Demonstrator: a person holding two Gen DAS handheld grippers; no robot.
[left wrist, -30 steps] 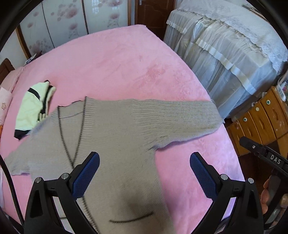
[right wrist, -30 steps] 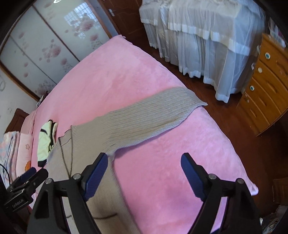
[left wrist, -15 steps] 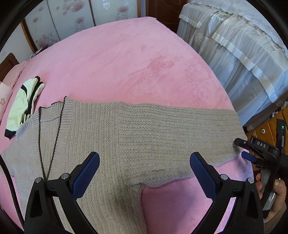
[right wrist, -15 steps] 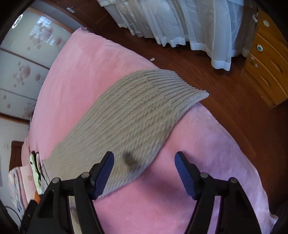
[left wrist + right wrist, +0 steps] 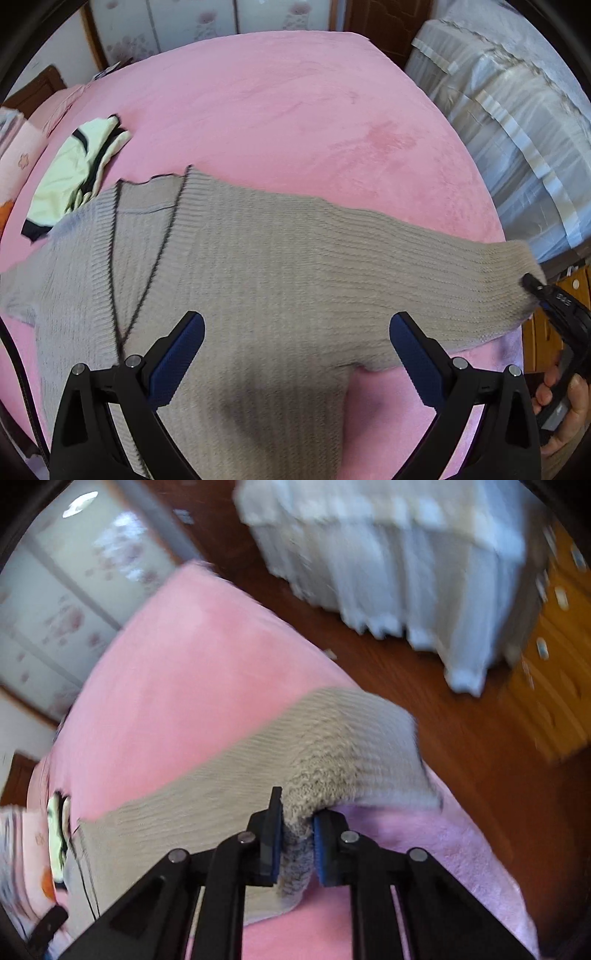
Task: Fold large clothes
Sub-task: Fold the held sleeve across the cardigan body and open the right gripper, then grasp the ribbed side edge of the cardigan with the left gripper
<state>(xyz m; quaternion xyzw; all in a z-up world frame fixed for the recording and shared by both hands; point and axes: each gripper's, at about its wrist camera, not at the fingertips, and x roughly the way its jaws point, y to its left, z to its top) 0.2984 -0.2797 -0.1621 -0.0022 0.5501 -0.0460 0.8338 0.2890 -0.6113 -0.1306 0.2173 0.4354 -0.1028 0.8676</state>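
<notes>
A grey knitted cardigan [image 5: 258, 266] with dark edging lies spread on the pink bed [image 5: 280, 122], its right sleeve [image 5: 461, 280] stretched toward the bed's right edge. My left gripper [image 5: 295, 343] is open and empty, hovering over the cardigan's body. My right gripper [image 5: 297, 834] is shut on the sleeve [image 5: 332, 753] near its cuff and lifts the knit off the blanket. In the left wrist view the right gripper [image 5: 554, 306] shows at the sleeve end, with the hand that holds it.
A folded pale yellow and black garment [image 5: 74, 170] lies at the bed's far left. A white-draped bed [image 5: 517, 96] stands to the right across a wooden floor [image 5: 461, 709]. A wooden drawer chest [image 5: 550, 686] is at the right. Floral wardrobe doors [image 5: 66, 602] are behind.
My right gripper has closed on the sleeve end and raised it. My left gripper stays open and has shifted over the cardigan's body.
</notes>
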